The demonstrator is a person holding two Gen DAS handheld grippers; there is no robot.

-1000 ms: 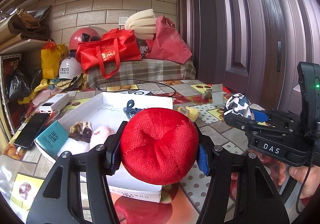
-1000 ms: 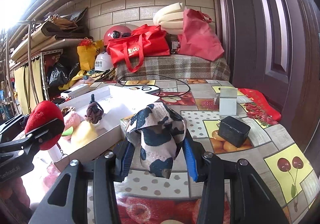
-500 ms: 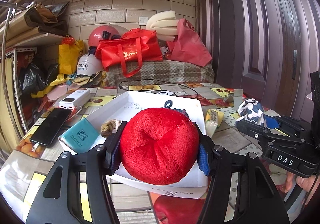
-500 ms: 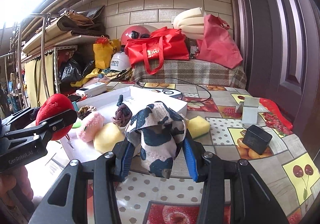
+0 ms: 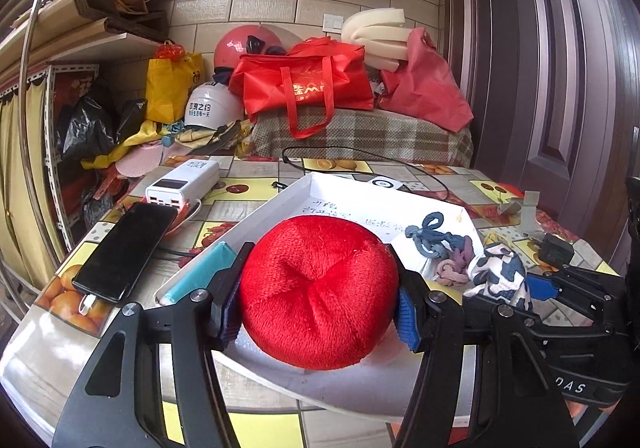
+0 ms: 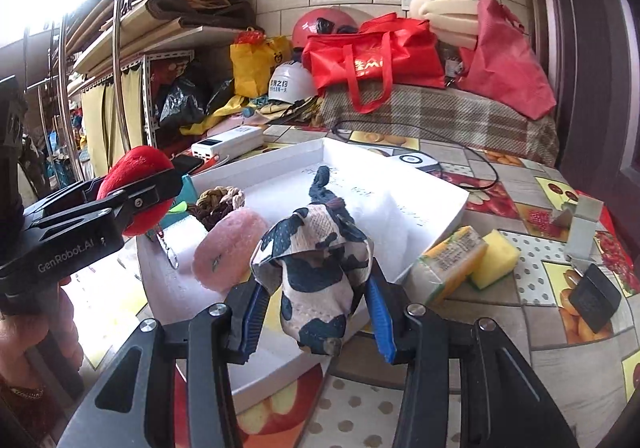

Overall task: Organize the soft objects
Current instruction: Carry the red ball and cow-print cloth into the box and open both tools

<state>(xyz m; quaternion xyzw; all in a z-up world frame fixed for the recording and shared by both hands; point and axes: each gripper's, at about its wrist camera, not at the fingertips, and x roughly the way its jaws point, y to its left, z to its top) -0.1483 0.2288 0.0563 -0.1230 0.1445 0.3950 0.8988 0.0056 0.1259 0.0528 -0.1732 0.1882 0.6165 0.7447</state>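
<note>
My left gripper (image 5: 318, 298) is shut on a red plush ball (image 5: 320, 288), held over the near left corner of the white box (image 5: 276, 204). In the right wrist view the same red plush ball (image 6: 134, 180) hangs at the left over the white box (image 6: 436, 224). My right gripper (image 6: 314, 308) is shut on a cow-print cloth pouch (image 6: 316, 268), above the box's near edge. The cow-print cloth pouch (image 5: 498, 274) shows at the right of the left wrist view. In the box lie a pink round plush (image 6: 230, 244), a braided brown knot (image 6: 218, 200) and a blue and pink knotted rope (image 5: 438, 244).
A yellow sponge (image 6: 496, 252) and a wrapped sponge pack (image 6: 450, 262) lie right of the box. A black adapter (image 6: 594, 298), a phone (image 5: 124, 252), a white power bank (image 5: 184, 182) and a cable (image 5: 360, 164) sit on the table. Bags and helmets crowd the far side.
Both grippers have carried their loads leftward and now hang over the box. The cow-print pouch has come closer to the red ball. Both grips are unchanged.
</note>
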